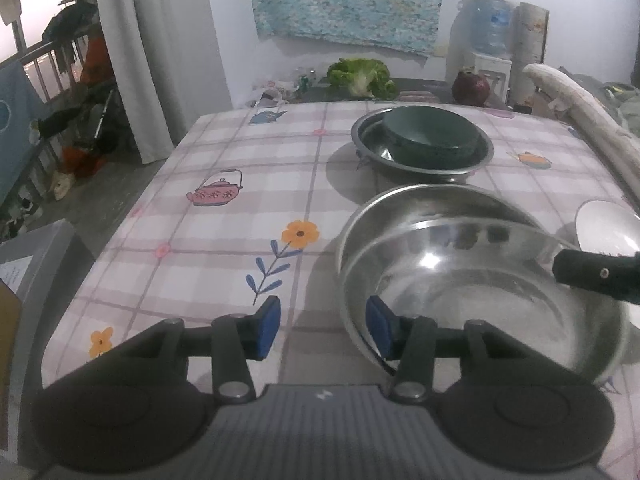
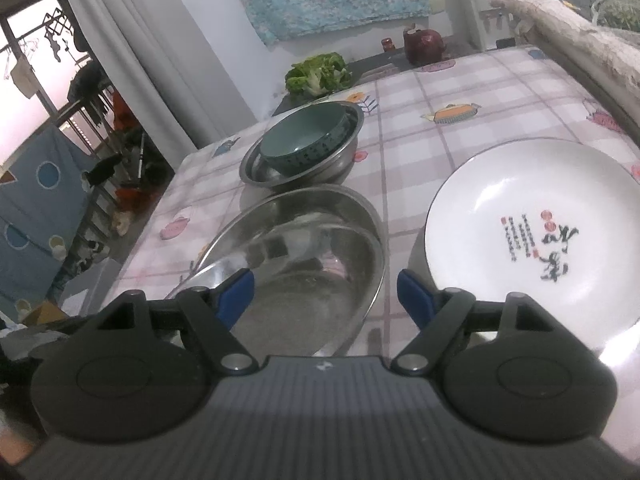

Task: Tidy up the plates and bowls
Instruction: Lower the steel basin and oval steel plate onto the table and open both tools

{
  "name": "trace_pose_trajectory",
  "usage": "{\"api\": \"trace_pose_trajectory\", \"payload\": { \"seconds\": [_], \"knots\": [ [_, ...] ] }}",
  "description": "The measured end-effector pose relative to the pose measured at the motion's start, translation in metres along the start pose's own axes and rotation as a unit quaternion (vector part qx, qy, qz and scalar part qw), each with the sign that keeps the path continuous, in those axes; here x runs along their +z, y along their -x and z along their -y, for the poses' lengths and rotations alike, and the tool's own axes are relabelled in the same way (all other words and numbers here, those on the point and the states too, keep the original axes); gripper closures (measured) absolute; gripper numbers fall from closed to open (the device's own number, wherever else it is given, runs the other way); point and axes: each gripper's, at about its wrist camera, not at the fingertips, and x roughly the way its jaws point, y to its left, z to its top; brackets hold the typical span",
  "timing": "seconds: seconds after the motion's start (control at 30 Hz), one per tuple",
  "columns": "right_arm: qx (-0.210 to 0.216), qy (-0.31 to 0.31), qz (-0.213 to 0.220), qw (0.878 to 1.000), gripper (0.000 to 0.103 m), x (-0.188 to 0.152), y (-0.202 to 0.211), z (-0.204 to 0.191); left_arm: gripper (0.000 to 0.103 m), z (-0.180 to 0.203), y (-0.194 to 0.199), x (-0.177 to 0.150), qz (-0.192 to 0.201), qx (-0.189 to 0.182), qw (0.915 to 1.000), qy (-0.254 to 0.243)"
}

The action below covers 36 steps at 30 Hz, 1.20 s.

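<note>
A large steel bowl [image 1: 472, 280] sits near me on the checked tablecloth; it also shows in the right wrist view [image 2: 304, 264]. My left gripper [image 1: 324, 328] is open, its jaws straddling the bowl's near left rim. My right gripper [image 2: 326, 292] is open, its jaws straddling the bowl's right rim; one of its fingers [image 1: 596, 276] shows over the bowl. A green bowl [image 1: 432, 132] sits inside a second steel bowl [image 1: 372, 148] farther back; both show in the right wrist view, green bowl [image 2: 304, 136], steel bowl [image 2: 260, 168]. A white plate [image 2: 536, 236] with red and black writing lies to the right.
A lettuce head [image 1: 360, 76] and a dark red pot [image 1: 470, 88] stand beyond the table's far edge. A pale rolled cloth [image 1: 584, 112] lies along the right edge. The table's left edge drops to the floor beside a grey curtain [image 1: 144, 60].
</note>
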Motion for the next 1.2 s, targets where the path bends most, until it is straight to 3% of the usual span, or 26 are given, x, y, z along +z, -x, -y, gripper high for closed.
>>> {"api": "trace_pose_trajectory", "payload": {
  "seconds": [0.2,0.43,0.83,0.97,1.2],
  "knots": [
    [-0.008,0.013,0.008,1.000,0.021,0.008,-0.010,-0.003,0.053,-0.004,-0.002,0.003,0.002,0.001,1.0000,0.003],
    [-0.006,0.009,0.002,1.000,0.020,0.007,-0.014,-0.002,0.042,-0.007,0.004,0.000,0.006,-0.004,0.9999,0.012],
    [0.008,0.009,0.035,0.999,0.020,0.000,0.017,0.005,0.029,0.016,0.045,-0.009,0.033,-0.033,0.9989,-0.010],
    [-0.004,0.012,0.051,0.999,0.020,-0.004,0.037,0.019,0.026,0.041,0.062,-0.013,0.042,-0.064,0.9965,-0.031],
    [-0.071,0.032,0.081,0.994,0.020,-0.007,0.083,0.072,0.025,0.095,0.073,-0.026,0.028,-0.165,0.9847,-0.048]
  ]
}}
